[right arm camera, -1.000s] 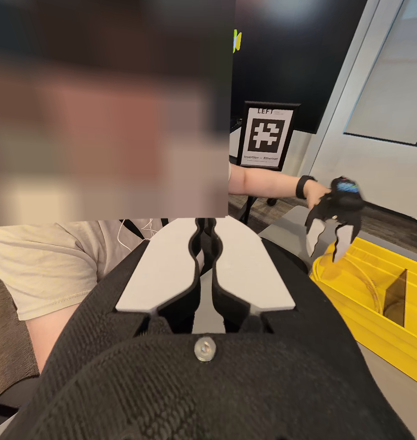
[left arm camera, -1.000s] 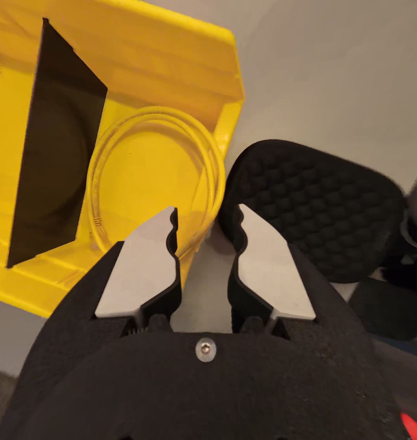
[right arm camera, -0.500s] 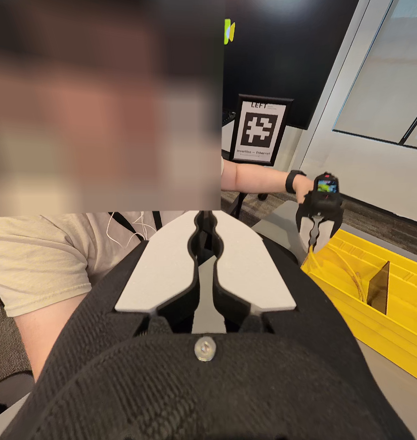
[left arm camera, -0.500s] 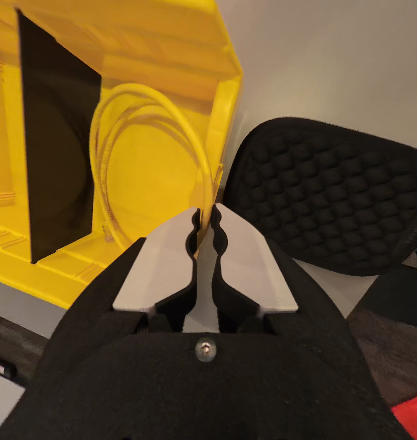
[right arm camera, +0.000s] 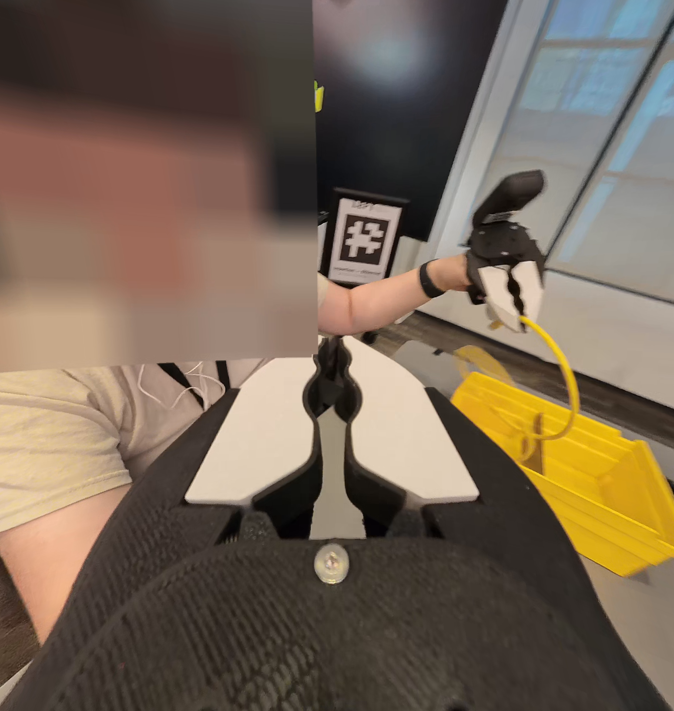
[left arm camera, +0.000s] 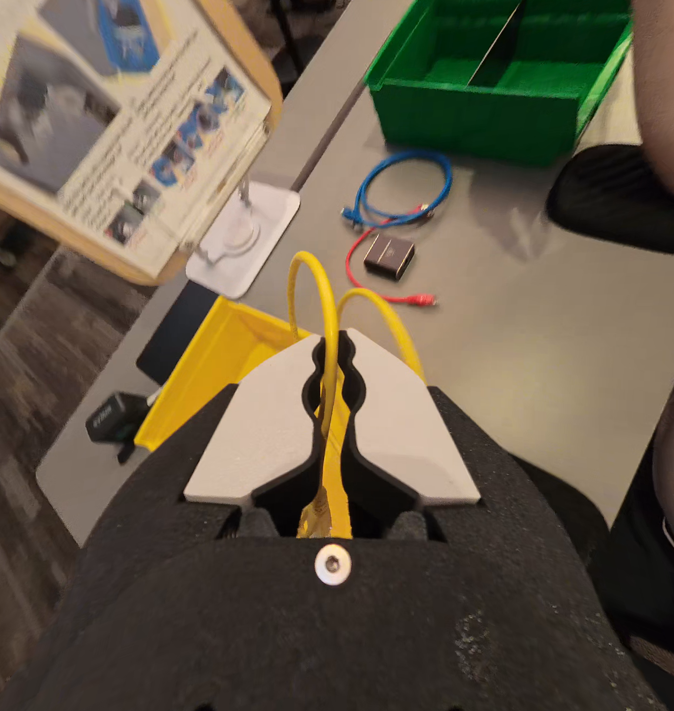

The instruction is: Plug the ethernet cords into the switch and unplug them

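The blurred booklet point(left arm camera: 108, 127) and green bin point(left arm camera: 493, 88) are cut off by the frame edge.

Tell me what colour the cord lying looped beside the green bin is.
Blue cord, seen best in the left wrist view, near the green bin.

Left gripper point(left arm camera: 332, 338) raised, jaws clamped (right gripper point(right arm camera: 332, 356) likewise closed)

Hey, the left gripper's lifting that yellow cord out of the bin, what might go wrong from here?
1. The left gripper pinches the yellow cord on its thin jacket, so it may slip out of the jaws.
2. The cord's lower loop hangs in the yellow bin and might snag the divider, tugging the bin.
3. The dangling coil could sweep the red cord or small switch when carried over.
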Demonstrator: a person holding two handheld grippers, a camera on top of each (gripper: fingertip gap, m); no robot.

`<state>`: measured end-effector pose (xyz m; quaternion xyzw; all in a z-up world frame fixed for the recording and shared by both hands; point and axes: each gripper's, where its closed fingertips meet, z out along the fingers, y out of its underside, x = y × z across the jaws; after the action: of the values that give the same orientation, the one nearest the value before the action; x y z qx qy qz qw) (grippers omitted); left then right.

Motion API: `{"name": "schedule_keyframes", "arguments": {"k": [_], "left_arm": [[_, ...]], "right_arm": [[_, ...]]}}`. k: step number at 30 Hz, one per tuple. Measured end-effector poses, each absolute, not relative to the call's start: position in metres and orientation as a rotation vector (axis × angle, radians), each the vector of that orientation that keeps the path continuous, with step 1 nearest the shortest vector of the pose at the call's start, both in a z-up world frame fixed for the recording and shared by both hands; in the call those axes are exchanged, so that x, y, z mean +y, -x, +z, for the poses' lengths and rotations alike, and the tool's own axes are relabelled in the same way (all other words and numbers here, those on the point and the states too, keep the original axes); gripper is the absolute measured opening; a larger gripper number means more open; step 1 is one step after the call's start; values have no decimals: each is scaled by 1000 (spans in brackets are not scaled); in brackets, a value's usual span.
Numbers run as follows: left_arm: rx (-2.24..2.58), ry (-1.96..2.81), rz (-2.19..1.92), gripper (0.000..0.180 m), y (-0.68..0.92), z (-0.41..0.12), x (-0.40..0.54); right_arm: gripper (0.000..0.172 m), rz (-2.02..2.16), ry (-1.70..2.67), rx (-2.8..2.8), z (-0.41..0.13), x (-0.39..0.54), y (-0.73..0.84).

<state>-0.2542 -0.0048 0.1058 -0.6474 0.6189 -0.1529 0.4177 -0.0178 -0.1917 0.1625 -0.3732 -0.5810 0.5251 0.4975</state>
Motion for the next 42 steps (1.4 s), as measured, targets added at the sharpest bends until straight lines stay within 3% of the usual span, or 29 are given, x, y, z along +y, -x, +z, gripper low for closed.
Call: {"name": "schedule_keyframes", "arguments": {"k": [18, 25, 38, 42], "left_arm": [[1848, 1318, -182, 5, 27, 134, -27], [1956, 1309, -282, 5, -15, 95, -51], [2007, 1514, -765, 7, -1, -44, -117], [1950, 1565, -914, 38, 11, -56, -120]], "right_arm": [[5, 1099, 797, -1260, 176, -217, -40], [5, 1074, 788, -1248, 174, -220, -48], [8, 959, 1133, -1130, 150, -159, -41], [9, 933, 1237, -1104, 141, -137, -33]]}}
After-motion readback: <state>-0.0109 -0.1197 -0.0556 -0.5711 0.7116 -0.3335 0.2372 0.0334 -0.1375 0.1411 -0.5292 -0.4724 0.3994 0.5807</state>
